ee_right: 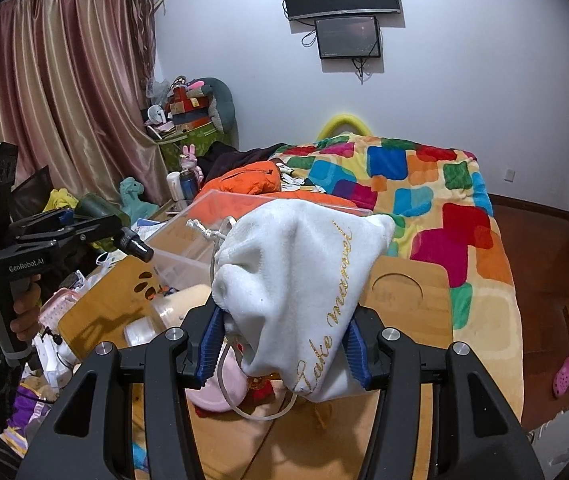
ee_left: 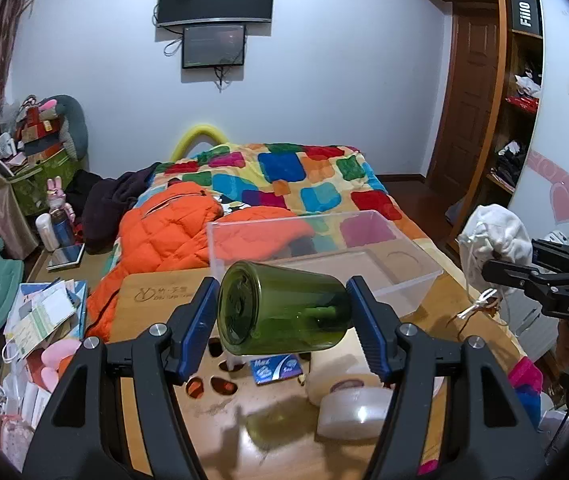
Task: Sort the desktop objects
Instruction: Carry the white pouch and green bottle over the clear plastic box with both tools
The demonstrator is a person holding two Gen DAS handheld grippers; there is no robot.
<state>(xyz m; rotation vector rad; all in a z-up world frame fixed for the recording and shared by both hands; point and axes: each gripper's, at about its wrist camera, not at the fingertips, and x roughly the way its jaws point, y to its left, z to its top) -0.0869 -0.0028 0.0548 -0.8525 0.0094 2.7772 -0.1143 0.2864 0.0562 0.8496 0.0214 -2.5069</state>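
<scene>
While both loads hang above the bench (ee_left: 156, 288), handling differs. Left gripper (ee_left: 282, 312), centre of the left wrist frame, is clenched across a green bottle (ee_left: 284, 308) lying sideways: judged rigid, smooth and slippery, possibly breakable; a hold at mid-body suits it. Right gripper (ee_right: 282, 344), lower centre of the right wrist frame, is clenched on a white cloth pouch (ee_right: 296, 280): judged soft and light, its cord dangling. Grip the bunched fabric. A clear bin (ee_left: 364, 248) stands just behind the bottle.
</scene>
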